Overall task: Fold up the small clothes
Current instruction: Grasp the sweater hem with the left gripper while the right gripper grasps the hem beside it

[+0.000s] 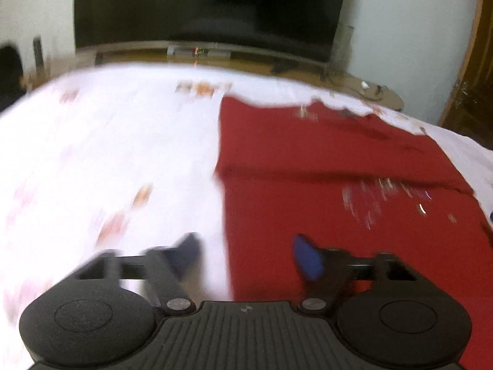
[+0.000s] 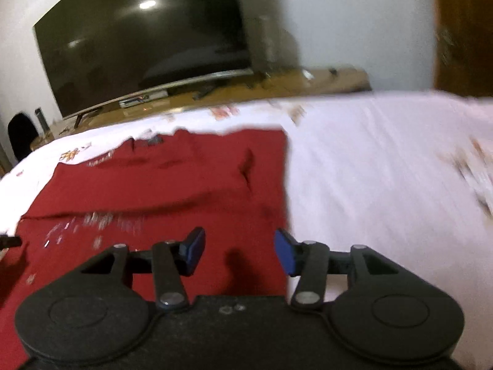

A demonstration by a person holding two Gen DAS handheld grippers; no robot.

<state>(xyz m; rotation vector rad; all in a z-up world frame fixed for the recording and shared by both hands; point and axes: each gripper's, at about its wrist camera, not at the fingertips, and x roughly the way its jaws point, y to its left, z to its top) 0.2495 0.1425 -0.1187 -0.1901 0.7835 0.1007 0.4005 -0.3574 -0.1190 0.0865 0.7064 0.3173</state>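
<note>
A dark red garment [image 1: 323, 160] with a silvery print lies flat on the white bedsheet [image 1: 107, 141], with a fold line across its middle. My left gripper [image 1: 246, 256] is open and empty, hovering above the garment's left edge. In the right wrist view the same garment [image 2: 160, 185] lies to the left. My right gripper [image 2: 238, 251] is open and empty above the garment's right edge. Both views are motion-blurred.
A large dark TV [image 1: 209, 9] stands on a low wooden stand [image 2: 277, 86] beyond the bed. A wooden door [image 2: 462, 30] is at the right. The sheet [image 2: 385, 169] has small orange flower prints.
</note>
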